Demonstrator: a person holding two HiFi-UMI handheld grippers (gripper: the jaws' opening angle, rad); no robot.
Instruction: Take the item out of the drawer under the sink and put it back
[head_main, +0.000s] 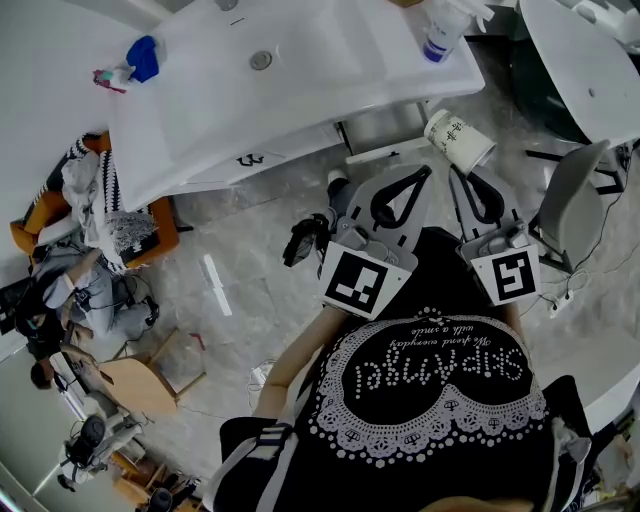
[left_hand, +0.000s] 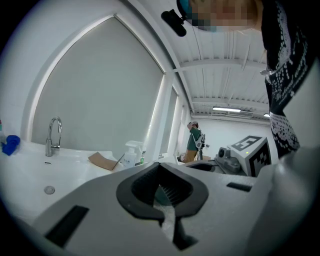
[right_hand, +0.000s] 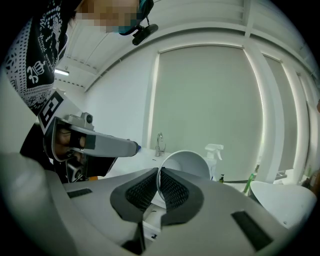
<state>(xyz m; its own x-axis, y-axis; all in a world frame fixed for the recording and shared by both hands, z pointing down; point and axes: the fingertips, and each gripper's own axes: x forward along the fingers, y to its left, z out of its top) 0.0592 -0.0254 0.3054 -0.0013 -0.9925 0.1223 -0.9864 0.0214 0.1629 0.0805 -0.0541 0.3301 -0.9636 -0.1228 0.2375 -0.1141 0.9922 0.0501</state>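
My right claw (right_hand: 159, 172) is pinched shut on the rim of the white cup (head_main: 460, 141), at the upper right, just below the sink (head_main: 200, 110). My left claw (left_hand: 160, 169) is closed and holds nothing. I think the cup is out now. Next I lower it gently back into the drawer.

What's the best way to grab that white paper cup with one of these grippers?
By its rim. The right gripper has the paper cup this way: one jaw inside, one outside, coming at the open mouth, which faces the gripper. The thin wall slips neatly between the pads, whereas squeezing across the round body would probably crush it.
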